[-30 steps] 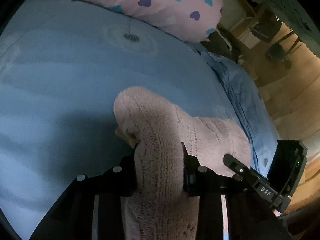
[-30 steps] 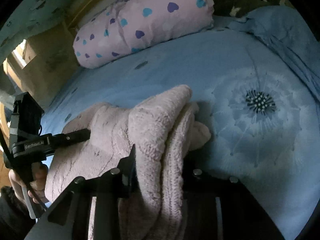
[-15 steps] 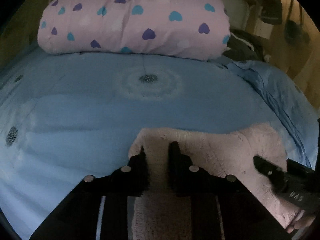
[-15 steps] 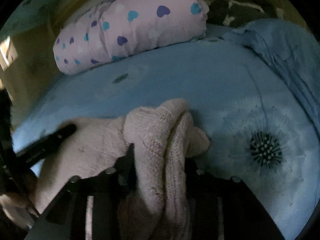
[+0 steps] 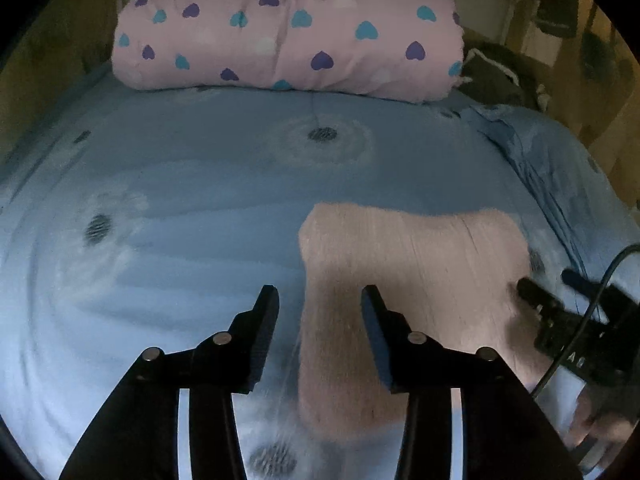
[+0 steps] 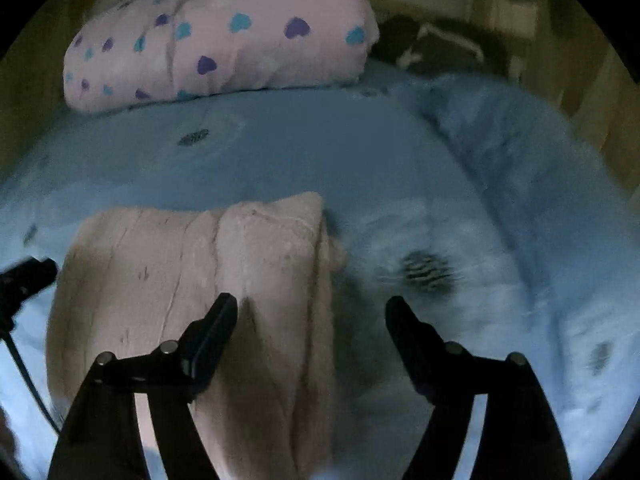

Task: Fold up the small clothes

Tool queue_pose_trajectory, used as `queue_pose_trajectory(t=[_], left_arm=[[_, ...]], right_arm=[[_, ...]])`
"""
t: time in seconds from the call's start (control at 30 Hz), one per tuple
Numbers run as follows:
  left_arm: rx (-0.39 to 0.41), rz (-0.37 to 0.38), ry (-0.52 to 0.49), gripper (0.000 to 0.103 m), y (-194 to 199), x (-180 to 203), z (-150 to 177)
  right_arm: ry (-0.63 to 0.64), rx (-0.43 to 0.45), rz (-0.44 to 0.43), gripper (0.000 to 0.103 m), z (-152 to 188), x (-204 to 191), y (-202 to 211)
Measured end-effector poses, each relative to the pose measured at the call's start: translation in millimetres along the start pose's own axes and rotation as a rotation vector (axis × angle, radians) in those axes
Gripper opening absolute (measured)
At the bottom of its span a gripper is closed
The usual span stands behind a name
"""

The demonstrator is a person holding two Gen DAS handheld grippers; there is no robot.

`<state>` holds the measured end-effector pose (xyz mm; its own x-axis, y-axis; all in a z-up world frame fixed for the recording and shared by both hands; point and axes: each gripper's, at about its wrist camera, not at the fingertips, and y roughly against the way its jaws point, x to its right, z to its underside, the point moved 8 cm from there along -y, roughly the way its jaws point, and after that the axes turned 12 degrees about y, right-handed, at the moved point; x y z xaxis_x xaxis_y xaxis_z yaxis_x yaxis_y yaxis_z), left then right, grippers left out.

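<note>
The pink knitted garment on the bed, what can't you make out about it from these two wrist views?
- Left wrist: the pink garment's near end is hidden behind the open left gripper.
- Right wrist: its near end runs off the bottom edge, behind the open right gripper.
- Both views: motion blur and dim light hide what kind of garment it is.

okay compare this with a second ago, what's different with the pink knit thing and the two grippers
Both let go. The left gripper and right gripper, each clamped on a bunched edge of the pink knit garment a second ago, have just been opening and now stand above it, touching nothing. The garment now lies flat, folded. The blue bedspread and heart pillow are unchanged.
</note>
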<state>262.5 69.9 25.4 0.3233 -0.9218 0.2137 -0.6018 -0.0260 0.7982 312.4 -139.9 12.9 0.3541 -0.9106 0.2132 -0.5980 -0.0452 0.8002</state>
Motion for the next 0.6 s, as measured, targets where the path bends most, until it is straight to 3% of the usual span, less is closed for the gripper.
queue_pose_trajectory(t=[0.2,0.33,0.6], left_arm=[[0.001,-0.008,-0.012,0.023,45.2,-0.7,28.1],[0.011,0.032,-0.039,0.023,82.3,9.0,40.8],[0.046,0.065,-0.04,0.023,153.8,9.1,79.7]], right_arm=[[-0.021,-0.001,-0.031,0.08,14.0,1.8,53.1],[-0.019,0.027,-0.024,0.08,22.9,0.2,98.5],[-0.068,0.059,-0.043,0.08,66.2,-11.5,166.2]])
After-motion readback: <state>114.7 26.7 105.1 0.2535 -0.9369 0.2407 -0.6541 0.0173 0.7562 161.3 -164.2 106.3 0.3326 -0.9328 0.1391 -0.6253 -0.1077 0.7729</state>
